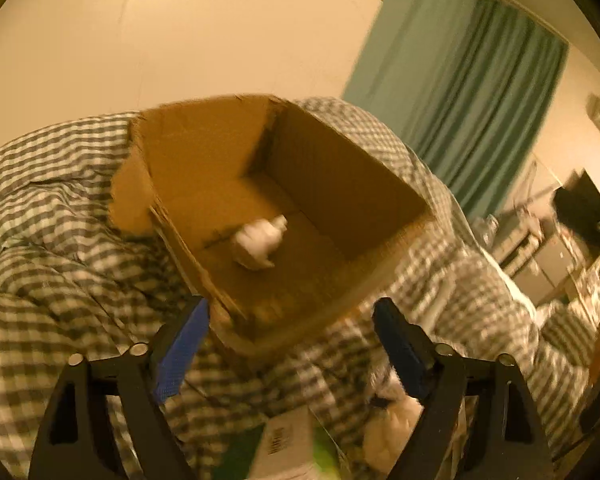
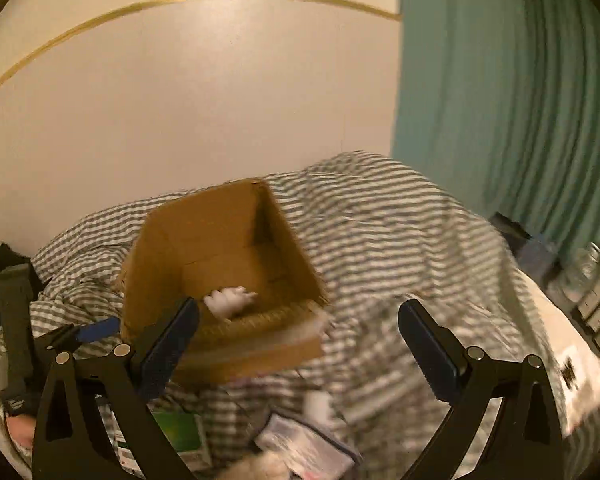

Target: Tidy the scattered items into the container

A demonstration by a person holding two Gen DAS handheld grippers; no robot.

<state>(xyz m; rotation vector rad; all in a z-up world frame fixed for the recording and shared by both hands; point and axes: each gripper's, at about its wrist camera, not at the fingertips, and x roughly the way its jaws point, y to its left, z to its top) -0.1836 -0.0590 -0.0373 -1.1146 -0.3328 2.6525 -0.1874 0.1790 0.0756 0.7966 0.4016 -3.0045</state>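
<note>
Motion-blurred white item (image 1: pixel 258 243) inside box (image 1: pixel 340 168)

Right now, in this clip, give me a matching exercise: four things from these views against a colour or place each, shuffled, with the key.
Things:
1. cardboard box
2. white item
3. curtain
4. left tool

Descriptions:
A. teal, hanging at the right
B. open, blue pads, holding nothing
C. resting on the checked bedding
D. lying inside the box

Pairs: 1-C, 2-D, 3-A, 4-B
</note>
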